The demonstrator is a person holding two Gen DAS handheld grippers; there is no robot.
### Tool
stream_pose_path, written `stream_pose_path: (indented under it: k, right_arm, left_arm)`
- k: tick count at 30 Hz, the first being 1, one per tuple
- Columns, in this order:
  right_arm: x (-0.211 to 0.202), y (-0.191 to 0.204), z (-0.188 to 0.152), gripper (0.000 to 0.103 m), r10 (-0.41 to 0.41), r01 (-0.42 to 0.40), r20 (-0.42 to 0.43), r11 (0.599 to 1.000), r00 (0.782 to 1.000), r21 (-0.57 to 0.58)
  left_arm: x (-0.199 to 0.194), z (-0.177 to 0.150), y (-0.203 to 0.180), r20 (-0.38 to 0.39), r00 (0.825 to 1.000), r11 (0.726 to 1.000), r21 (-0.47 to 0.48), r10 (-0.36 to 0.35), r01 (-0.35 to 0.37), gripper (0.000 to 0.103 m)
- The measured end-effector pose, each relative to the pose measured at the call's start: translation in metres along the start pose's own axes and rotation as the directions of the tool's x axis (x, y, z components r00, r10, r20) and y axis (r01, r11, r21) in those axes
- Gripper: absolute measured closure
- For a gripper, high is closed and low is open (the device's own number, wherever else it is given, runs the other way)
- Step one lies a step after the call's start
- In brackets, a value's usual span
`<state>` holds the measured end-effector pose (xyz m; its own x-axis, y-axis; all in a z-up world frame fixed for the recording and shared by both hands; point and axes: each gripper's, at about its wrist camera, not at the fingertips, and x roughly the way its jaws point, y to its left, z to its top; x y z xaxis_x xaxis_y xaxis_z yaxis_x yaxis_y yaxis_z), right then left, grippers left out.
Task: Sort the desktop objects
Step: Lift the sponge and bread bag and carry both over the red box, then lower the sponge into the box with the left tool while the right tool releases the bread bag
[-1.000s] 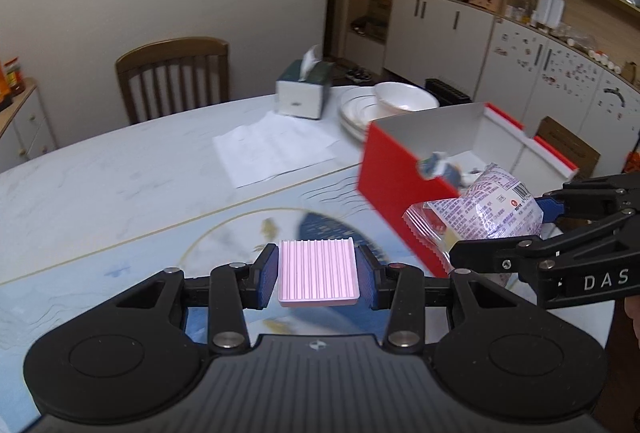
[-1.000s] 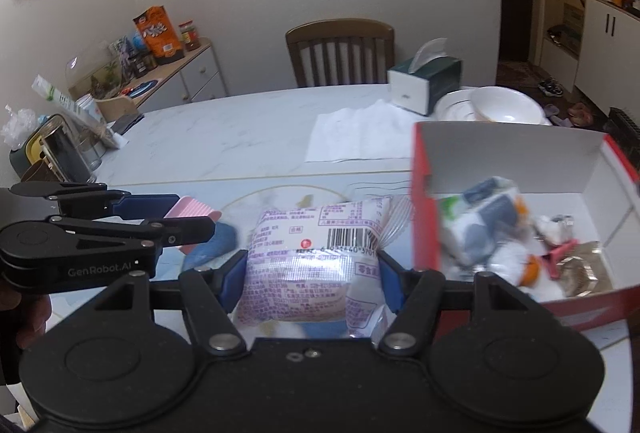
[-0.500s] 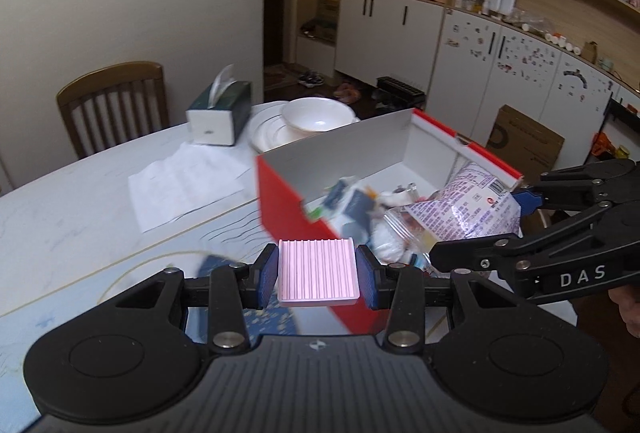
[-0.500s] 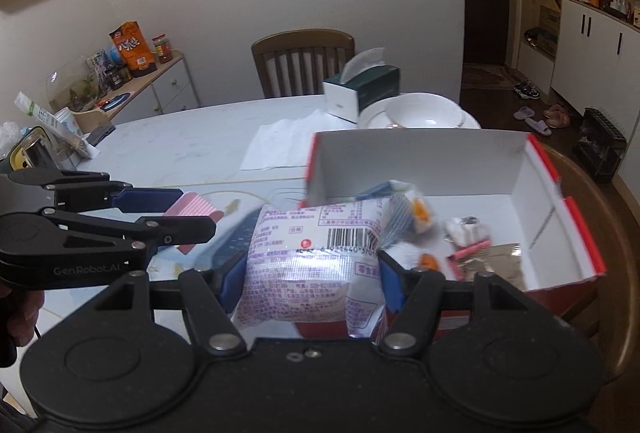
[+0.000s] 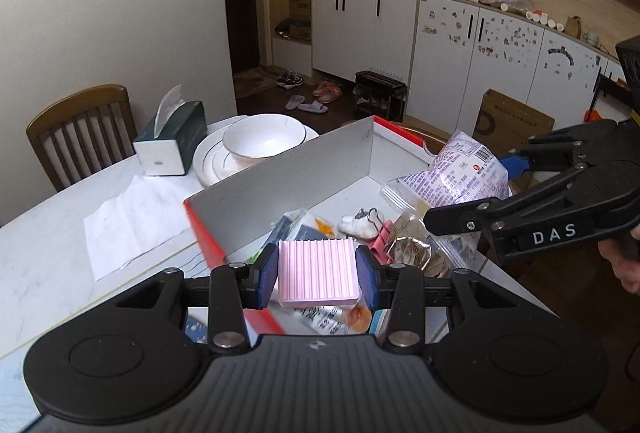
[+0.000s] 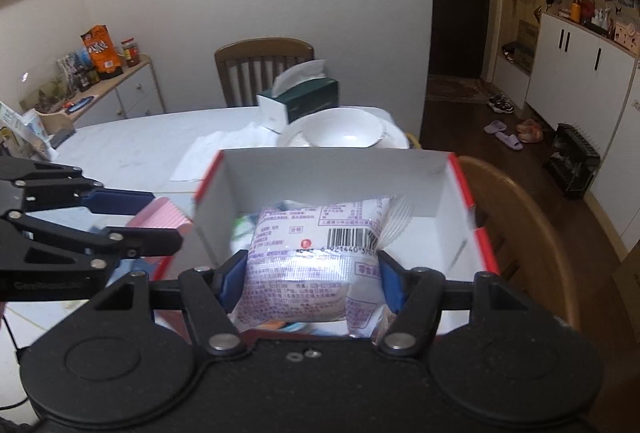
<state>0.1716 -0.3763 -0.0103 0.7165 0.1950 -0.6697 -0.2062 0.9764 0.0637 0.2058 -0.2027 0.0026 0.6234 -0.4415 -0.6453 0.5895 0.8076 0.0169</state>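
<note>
Both grippers are now hanging over the red-and-white box [image 6: 440,189] instead of the table beside it, the left gripper [image 5: 317,275] clamping the pink ribbed block [image 5: 317,271] and the right gripper [image 6: 311,279] squeezing the sealed snack packet [image 6: 308,257], so both are looking ready to release.

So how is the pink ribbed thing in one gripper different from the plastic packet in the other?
The pink ribbed block is small, flat, stiff and plain; the printed plastic snack packet is bigger, puffy, crinkled and covered in text with a barcode. The left hand-held gripper is clamped narrowly on the block; the right hand-held gripper spreads wider around the packet. Both are held over the red-edged white cardboard box.
</note>
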Motion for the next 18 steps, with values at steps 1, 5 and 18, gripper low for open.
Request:
stream_pose_path:
  k: [1, 5, 18]
  right_arm:
    - [0.002, -0.004, 0.001, 0.038, -0.004, 0.004, -0.003, 1.000, 1.000, -0.002]
    - [0.012, -0.019, 0.001, 0.038, -0.002, 0.001, -0.022, 1.000, 1.000, -0.005]
    - [0.054, -0.032, 0.009, 0.038, 0.085, -0.093, -0.146, 0.994, 0.986, -0.050]
  left_arm:
    - [0.004, 0.002, -0.002, -0.002, 1.000, 1.000, 0.006, 0.001, -0.001, 0.062]
    - [0.021, 0.011, -0.007, -0.019, 1.000, 1.000, 0.021, 0.008, -0.007, 0.062]
    - [0.085, 0.035, 0.000, -0.085, 0.996, 0.999, 0.052, 0.012, -0.007, 0.062]
